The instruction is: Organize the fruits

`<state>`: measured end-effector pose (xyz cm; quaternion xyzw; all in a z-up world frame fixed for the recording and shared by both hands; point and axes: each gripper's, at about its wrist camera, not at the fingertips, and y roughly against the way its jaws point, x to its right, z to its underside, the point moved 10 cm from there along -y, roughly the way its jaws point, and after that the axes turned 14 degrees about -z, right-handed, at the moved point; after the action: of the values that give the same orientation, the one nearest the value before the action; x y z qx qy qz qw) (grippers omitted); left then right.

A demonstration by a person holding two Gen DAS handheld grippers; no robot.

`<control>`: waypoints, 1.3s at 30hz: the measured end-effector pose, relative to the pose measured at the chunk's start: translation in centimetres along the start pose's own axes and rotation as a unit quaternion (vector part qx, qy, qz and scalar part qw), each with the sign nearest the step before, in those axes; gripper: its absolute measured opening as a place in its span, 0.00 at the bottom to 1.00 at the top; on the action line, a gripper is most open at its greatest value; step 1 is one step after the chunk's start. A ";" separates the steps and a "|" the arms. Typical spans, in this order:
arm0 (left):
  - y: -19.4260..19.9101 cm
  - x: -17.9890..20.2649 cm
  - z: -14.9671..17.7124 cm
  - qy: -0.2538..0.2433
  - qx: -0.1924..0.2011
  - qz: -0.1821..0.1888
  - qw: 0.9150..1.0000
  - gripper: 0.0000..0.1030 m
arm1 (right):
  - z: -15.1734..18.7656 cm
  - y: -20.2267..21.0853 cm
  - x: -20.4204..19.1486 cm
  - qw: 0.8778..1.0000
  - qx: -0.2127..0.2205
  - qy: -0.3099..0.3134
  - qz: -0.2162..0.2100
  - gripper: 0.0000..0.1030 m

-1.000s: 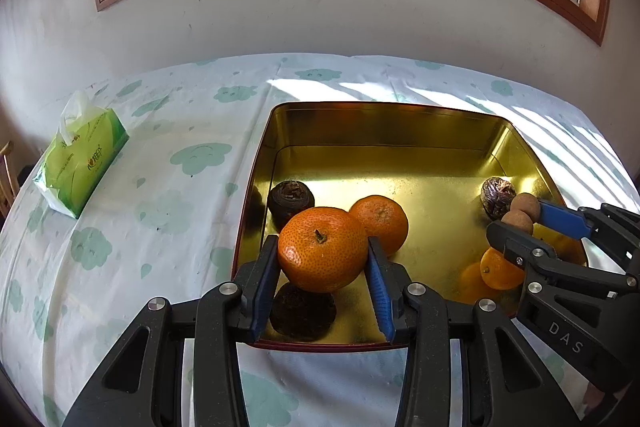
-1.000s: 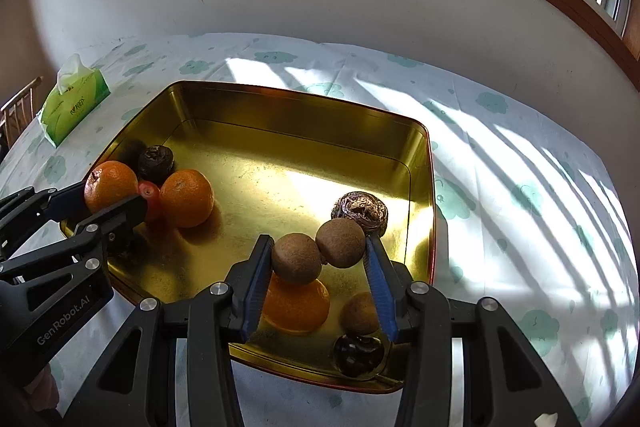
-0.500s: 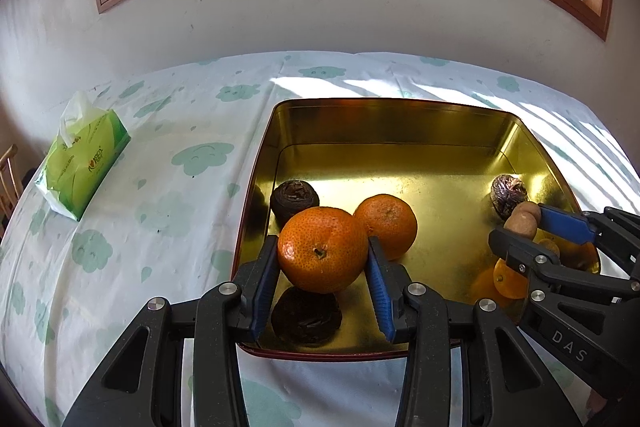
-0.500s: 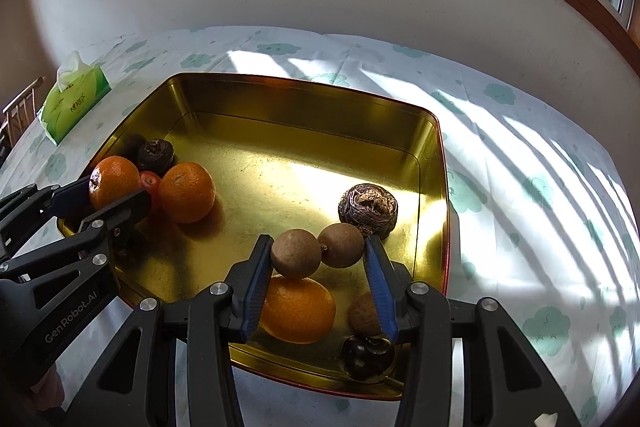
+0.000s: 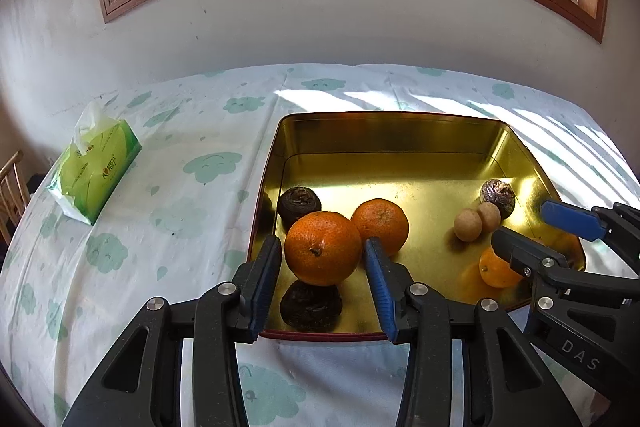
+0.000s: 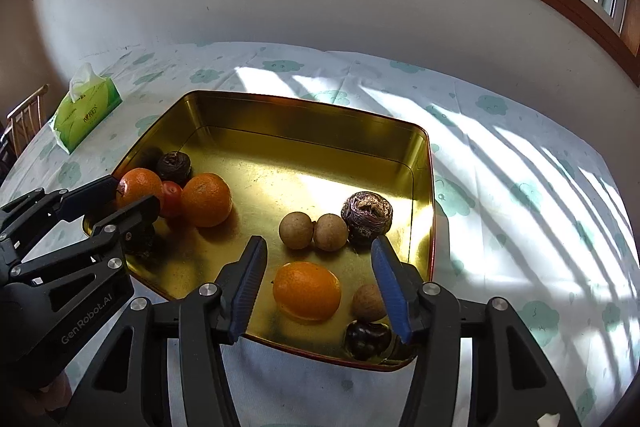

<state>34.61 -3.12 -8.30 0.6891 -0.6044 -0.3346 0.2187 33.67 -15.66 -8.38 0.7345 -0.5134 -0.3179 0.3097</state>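
Observation:
A gold tray (image 5: 392, 135) (image 6: 304, 119) holds the fruit. My left gripper (image 5: 323, 279) is open, with clear gaps on both sides of a large orange (image 5: 322, 254) that rests on a dark round fruit (image 5: 311, 305) at the tray's near left. A second orange (image 5: 381, 225) and another dark fruit (image 5: 299, 203) lie behind. My right gripper (image 6: 318, 277) is open over the tray's near right. Two brown longans (image 6: 313, 230) lie just beyond it beside a purple wrinkled fruit (image 6: 367, 213). Below it lie an orange (image 6: 307, 290), a brown nut-like fruit (image 6: 368, 302) and a dark fruit (image 6: 367, 339).
A green tissue pack (image 5: 94, 174) (image 6: 86, 115) lies on the cloud-print tablecloth left of the tray. A small red fruit (image 6: 172, 197) sits between the two left oranges. A wall and window stand behind the table. A wooden chair (image 6: 24, 123) is at the far left.
Both grippers have opened. The left let go of the large orange, the right let go of the two longans, which now lie on the tray floor. Both grippers have drawn back.

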 end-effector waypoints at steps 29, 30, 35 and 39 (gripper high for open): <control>9.3 -3.7 6.7 0.037 0.003 -0.021 0.999 0.43 | 6.9 8.1 -3.8 0.999 0.026 -0.021 0.003 0.55; 9.4 -3.8 7.0 0.037 0.002 -0.022 0.999 0.43 | 7.2 8.2 -3.9 0.999 0.026 -0.022 0.002 0.55; 9.8 -3.6 8.3 0.036 -0.006 -0.021 0.999 0.43 | 8.2 8.6 -4.5 1.000 0.024 -0.015 0.005 0.55; 10.1 -3.4 9.1 0.034 -0.009 -0.020 0.999 0.43 | 8.8 8.8 -4.9 1.000 0.023 -0.013 0.004 0.55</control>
<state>20.91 -0.62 -6.64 0.7098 -0.5797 -0.3212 0.2386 20.59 -14.64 -6.14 0.7354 -0.5272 -0.3145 0.2870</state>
